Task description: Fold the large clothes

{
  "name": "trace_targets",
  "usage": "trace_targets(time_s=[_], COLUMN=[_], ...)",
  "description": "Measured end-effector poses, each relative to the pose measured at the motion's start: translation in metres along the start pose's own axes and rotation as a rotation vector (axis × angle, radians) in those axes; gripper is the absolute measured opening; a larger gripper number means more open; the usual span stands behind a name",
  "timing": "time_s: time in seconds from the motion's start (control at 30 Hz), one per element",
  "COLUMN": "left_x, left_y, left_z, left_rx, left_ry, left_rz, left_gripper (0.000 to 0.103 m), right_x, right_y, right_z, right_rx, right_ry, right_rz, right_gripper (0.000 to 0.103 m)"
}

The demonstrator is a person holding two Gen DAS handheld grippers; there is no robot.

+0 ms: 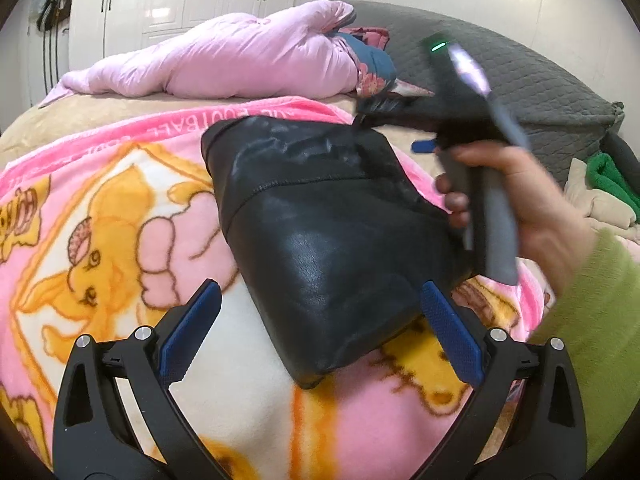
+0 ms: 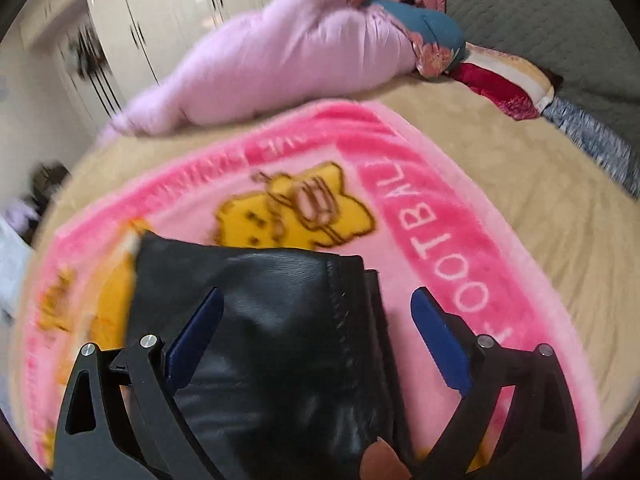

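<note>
Left tongs [image 1: 320,312] spread wide, empty, over folded black garment [image 1: 320,208]; right tongs [image 2: 316,320] also wide, empty.

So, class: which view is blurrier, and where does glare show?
Right wrist view: blur smears the wardrobe and blanket. Left wrist view: mostly sharp, only the right tongs and hand smeared; glare on the black leather garment.
</note>
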State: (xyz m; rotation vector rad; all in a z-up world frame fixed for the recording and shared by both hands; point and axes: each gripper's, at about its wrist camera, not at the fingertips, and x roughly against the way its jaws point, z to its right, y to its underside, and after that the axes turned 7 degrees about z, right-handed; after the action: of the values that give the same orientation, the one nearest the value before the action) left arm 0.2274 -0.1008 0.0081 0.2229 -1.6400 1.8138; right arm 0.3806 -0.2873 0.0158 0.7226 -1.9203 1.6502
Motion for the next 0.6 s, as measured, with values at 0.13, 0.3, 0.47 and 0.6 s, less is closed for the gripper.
trace_targets(time_s=[0.13, 0.3, 0.47, 0.6], left_x=[0.007, 0.014, 0.02, 0.03], left_y=[-0.004, -0.009, -0.012, -0.015], left_z=[-0.004, -0.004, -0.001, 0.002], left_rx=[0.01, 0.02, 0.025, 0.029], left_ry=[0.013, 0.024, 0.015, 0.005], left_rz=[0.019, 0.036, 0.047, 0.066], left_gripper=[0.094, 0.094, 0.094, 0.094], right_x=[-0.048, -0.053, 0.004, 0.055], right_y=[0.013, 0.022, 0.013, 0.016], right_z=[-0.004, 0.002, 0.015, 0.014], right_rx=[0.075, 0.063, -0.053, -0.059], right_ry=[0.106, 0.106, -0.017, -0.104], right_rz=[-0.128, -0.124, -0.009, 0.06], right_gripper=[0.092, 0.094, 0.095, 0.098])
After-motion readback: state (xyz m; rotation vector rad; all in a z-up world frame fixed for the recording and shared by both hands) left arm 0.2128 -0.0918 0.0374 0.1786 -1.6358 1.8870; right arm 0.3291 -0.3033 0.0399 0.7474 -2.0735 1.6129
